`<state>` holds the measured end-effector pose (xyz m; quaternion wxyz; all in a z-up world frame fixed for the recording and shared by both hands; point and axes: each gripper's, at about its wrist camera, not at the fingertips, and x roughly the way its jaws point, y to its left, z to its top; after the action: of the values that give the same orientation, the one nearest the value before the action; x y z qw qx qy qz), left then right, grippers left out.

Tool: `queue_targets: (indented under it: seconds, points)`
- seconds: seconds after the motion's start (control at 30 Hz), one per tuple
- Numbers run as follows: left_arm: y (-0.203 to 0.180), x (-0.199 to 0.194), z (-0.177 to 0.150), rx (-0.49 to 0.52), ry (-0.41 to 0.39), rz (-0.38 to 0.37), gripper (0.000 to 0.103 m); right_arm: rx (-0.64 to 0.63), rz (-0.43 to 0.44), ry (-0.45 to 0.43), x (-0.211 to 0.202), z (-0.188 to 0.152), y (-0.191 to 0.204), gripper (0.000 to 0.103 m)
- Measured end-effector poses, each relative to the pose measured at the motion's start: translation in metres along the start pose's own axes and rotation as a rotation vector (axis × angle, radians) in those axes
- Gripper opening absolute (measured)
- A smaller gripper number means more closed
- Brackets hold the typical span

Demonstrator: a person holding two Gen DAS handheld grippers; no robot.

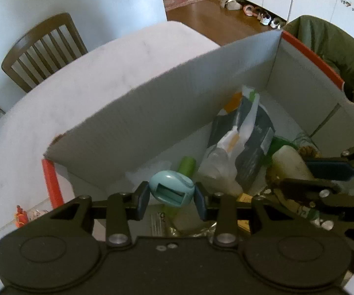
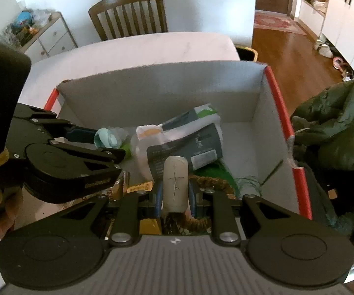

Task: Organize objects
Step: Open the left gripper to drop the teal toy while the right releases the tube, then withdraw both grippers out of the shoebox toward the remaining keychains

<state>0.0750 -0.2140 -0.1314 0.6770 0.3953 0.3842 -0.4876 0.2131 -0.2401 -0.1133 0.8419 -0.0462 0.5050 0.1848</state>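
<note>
The left gripper point(image 1: 172, 196) is clamped on a teal oval case point(image 1: 172, 191), the right gripper point(image 2: 175, 198) on a cracked cream cylinder point(image 2: 175, 184), both over the box point(image 2: 157, 86) near its front edge. Judging from this, lower each into bare floor beside the grey pouch point(image 2: 201, 142) before releasing, keeping the grippers apart.

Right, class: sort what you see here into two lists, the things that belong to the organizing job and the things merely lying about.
Job:
- left gripper holding teal object
- right gripper holding cream cylinder
- cardboard box
- grey pouch inside box

Lying about:
- wooden chair
- green jacket
- shoes
- rug
</note>
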Motion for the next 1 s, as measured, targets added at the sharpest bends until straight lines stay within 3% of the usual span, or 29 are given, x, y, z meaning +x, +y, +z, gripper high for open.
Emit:
queue_targets:
  seconds: [0.4, 1.0]
  points:
    - [0.002, 0.009, -0.01, 0.0, 0.037, 0.003, 0.037, -0.029, 0.007, 0.015, 0.017, -0.001, 0.0, 0.021]
    - [0.0, -0.022, -0.037, -0.005, -0.016, -0.025, 0.043, -0.076, 0.064, -0.039, -0.022, -0.01, 0.003, 0.021]
